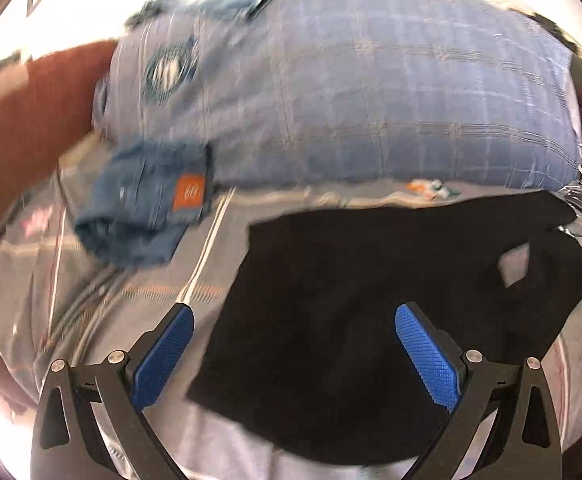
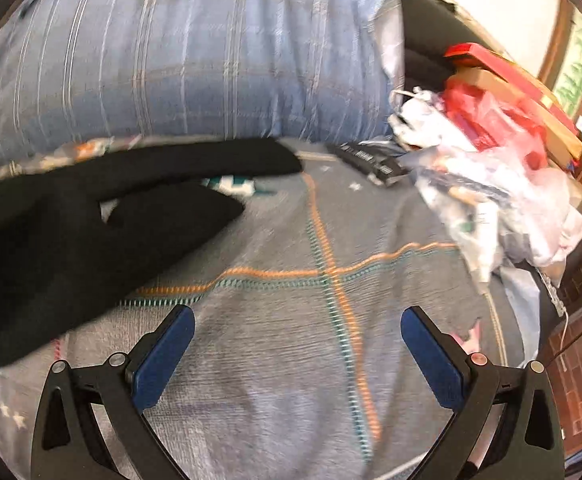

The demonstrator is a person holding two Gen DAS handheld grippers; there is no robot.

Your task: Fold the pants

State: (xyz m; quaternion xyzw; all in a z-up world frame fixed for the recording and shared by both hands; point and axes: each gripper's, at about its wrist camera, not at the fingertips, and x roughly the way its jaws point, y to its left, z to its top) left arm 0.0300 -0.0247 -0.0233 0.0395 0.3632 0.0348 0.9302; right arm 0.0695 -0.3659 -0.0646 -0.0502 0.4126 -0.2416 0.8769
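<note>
Seemingly half-folded, black pants (image 1: 363, 280) lie rumpled on the bedspread (image 2: 291, 320).

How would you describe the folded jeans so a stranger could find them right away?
Start at the big blue plaid pillow at the head of the bed. At its front left corner, on the grey blanket, lie the folded jeans. They are blue denim with an orange patch, unlike the plain black pants beside them.

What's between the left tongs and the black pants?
Nothing visible. The left tongs are open directly over the black pants, which lie uncovered on the bedspread. The folded jeans sit off to the side, clear of the path.
</note>
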